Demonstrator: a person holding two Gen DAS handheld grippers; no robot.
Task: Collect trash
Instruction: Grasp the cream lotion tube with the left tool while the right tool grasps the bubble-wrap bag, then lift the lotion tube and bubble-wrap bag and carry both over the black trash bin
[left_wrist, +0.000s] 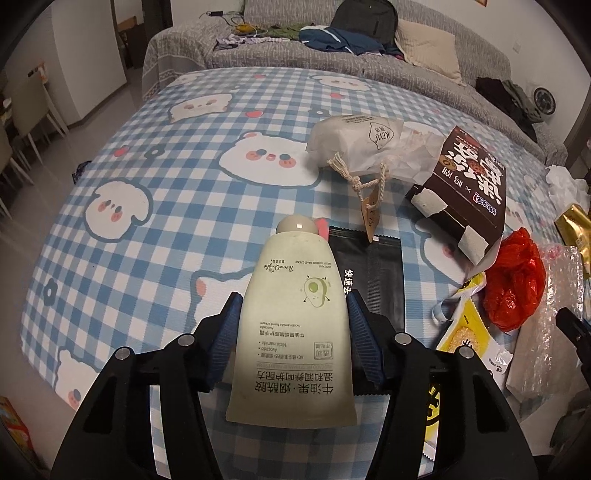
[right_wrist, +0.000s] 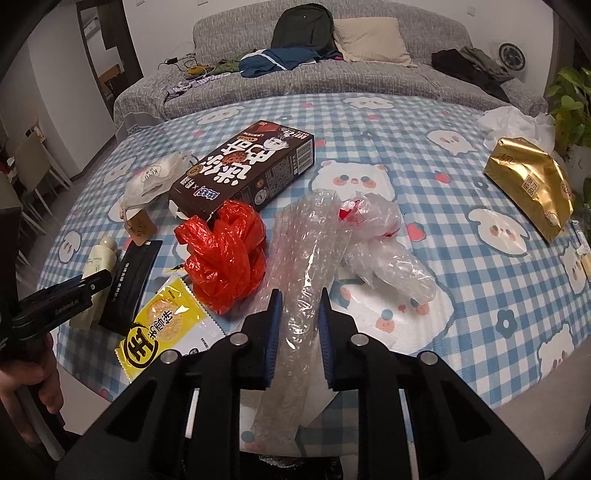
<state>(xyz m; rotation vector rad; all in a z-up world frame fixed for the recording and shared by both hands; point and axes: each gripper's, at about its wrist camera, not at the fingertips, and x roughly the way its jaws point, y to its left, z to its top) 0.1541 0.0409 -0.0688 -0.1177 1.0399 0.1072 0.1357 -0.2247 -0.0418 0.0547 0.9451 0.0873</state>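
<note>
Trash is lying scattered over the checkered bench (right_wrist: 443, 155): one hand cream tube (left_wrist: 295, 321), one roll of bubble wrap (right_wrist: 306, 280), one red plastic bag (right_wrist: 225, 254), one brown carton (right_wrist: 243, 170), one black sachet (right_wrist: 129, 280), one yellow snack wrapper (right_wrist: 166, 325), one gold pack (right_wrist: 528, 184) and one clear bag (right_wrist: 384, 243). The left gripper (left_wrist: 293, 306) is clenching its fingers on the tube's sides. The right gripper (right_wrist: 298, 306) is pinching the bubble wrap between its fingers.
</note>
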